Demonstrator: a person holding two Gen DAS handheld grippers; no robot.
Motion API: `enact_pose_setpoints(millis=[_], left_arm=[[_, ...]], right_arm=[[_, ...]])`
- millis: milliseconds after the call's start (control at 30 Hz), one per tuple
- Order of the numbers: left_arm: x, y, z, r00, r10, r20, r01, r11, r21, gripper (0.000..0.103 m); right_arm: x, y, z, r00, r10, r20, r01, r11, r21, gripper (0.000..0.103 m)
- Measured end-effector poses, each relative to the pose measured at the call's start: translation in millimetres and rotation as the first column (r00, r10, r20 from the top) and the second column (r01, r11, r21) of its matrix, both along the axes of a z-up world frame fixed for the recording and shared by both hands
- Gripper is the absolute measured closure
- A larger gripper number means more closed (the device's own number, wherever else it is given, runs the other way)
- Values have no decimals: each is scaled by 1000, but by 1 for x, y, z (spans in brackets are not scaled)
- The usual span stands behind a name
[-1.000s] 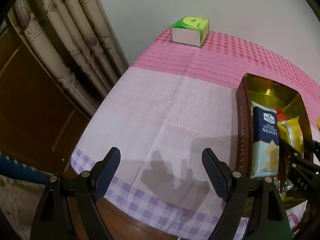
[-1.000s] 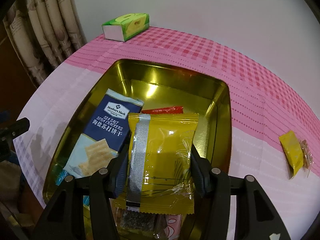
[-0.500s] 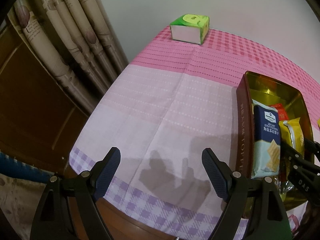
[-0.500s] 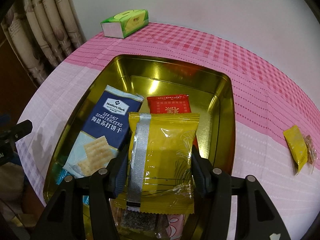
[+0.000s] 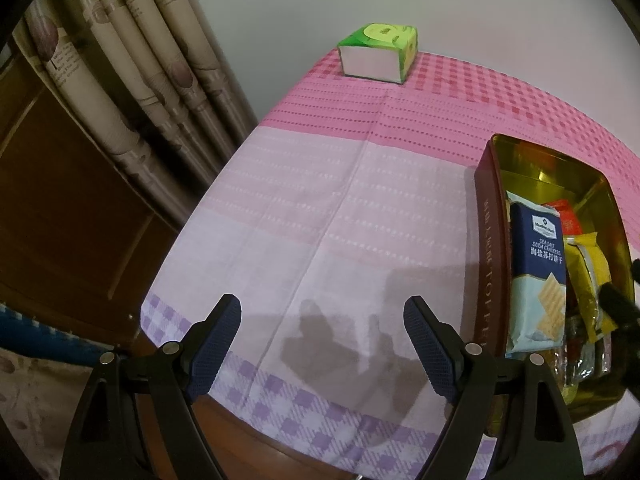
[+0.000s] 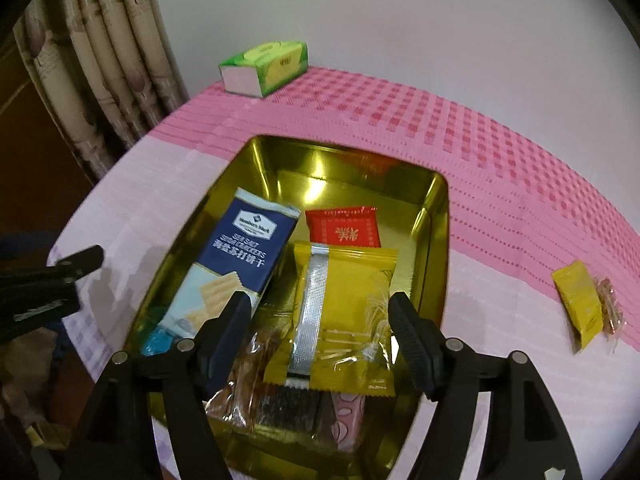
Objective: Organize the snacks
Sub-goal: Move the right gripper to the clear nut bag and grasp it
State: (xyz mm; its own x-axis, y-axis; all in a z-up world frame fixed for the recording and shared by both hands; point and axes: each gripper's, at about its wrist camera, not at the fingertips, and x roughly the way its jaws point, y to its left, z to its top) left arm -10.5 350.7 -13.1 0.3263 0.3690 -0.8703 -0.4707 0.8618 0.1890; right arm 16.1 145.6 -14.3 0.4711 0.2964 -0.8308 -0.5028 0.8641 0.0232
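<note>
Between the wide-open right fingers (image 6: 318, 334), nothing gripped, a yellow foil snack packet (image 6: 344, 316) is lying in the gold tin (image 6: 438, 240), long axis toward twelve o'clock; left fingers (image 5: 322, 346) are gaping empty.

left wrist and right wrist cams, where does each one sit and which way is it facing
Left wrist: on the left gripper, at the table's near left edge, looking across bare tablecloth; its own open fingers show, the tin at right.
Right wrist: on the right gripper, above the tin, looking down at the yellow packet between its open fingers; the left gripper shows at left.
Shared: tin, blue cracker pack, green tissue box.
</note>
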Motion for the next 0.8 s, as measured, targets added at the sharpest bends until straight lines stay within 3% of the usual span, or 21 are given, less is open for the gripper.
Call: enact_pose_setpoints(millis=[233, 400, 667, 800], left_arm=[[0, 0, 1, 1000, 3, 6, -3, 1000, -3, 19], [-1, -4, 3, 1000, -1, 4, 1, 1000, 20, 19], [-4, -7, 6, 999, 17, 39, -15, 998, -63, 19], [-9, -11, 9, 999, 38, 28, -37, 999, -24, 19]], right_arm=[[6, -50, 25, 998, -20, 59, 19, 999, 29, 34], [30, -117, 28, 988, -120, 99, 120, 993, 10, 34], [85, -236, 9, 958, -249, 140, 261, 963, -74, 35], [109, -284, -9, 958, -265, 108, 277, 954, -114, 35]])
